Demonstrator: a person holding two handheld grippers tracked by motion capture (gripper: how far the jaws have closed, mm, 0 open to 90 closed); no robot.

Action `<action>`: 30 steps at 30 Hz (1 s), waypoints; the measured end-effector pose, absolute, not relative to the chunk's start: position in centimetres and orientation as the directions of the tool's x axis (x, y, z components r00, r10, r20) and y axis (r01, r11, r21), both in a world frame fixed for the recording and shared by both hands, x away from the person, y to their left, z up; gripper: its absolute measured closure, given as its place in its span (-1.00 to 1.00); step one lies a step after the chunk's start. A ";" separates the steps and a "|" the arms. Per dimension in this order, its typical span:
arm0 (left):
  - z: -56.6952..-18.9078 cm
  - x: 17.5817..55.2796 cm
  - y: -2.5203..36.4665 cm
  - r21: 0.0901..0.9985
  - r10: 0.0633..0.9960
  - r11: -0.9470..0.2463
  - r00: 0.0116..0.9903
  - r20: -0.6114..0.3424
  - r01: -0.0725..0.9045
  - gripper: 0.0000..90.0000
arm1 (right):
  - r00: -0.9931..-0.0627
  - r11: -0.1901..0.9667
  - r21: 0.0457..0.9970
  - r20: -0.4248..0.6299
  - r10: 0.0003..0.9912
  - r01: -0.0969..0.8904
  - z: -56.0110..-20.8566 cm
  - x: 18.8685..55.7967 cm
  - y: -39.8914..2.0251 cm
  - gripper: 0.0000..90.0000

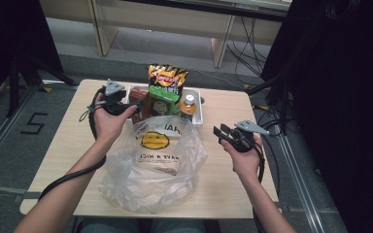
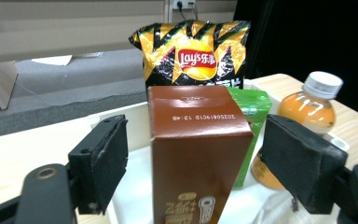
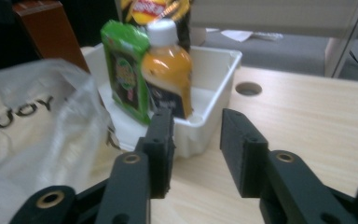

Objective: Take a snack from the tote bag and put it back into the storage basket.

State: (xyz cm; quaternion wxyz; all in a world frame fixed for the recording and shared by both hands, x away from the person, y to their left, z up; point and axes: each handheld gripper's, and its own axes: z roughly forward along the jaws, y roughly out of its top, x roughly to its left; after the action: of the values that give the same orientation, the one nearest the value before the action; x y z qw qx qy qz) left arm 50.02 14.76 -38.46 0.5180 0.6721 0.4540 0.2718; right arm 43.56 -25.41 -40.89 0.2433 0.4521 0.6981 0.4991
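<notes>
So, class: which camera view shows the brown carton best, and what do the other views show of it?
The left gripper view: the brown carton stands close between open jaws, its date print readable. The high view shows it small behind the left gripper; the right gripper view catches one corner.

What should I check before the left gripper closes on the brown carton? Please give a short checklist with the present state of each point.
1. Left gripper jaws open wider than the brown carton: ok.
2. Carton between the two jaws: ok; a gap shows on each side, so the pads are not pressing it.
3. Carton upright in the white tray: ok.
4. Neighbours clear of the jaws: cannot tell; the green pouch stands close behind the carton, near one pad.
5. Plastic bag mouth open to receive: cannot tell.
6. Right gripper free: ok, open, nothing between its jaws.
</notes>
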 end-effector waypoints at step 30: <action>-38.4 51.2 18.8 0.941 0.909 -0.080 0.412 -0.067 0.330 0.99 | -0.690 0.209 0.932 0.058 0.721 0.296 -36.4 48.1 -11.5 0.94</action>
State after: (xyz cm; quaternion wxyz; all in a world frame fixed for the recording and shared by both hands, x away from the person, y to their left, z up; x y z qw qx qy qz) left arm 51.18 18.76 -38.41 0.4997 0.6754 0.4585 0.2897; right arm 48.10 -11.54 -36.42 0.2005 0.3387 0.7510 0.5301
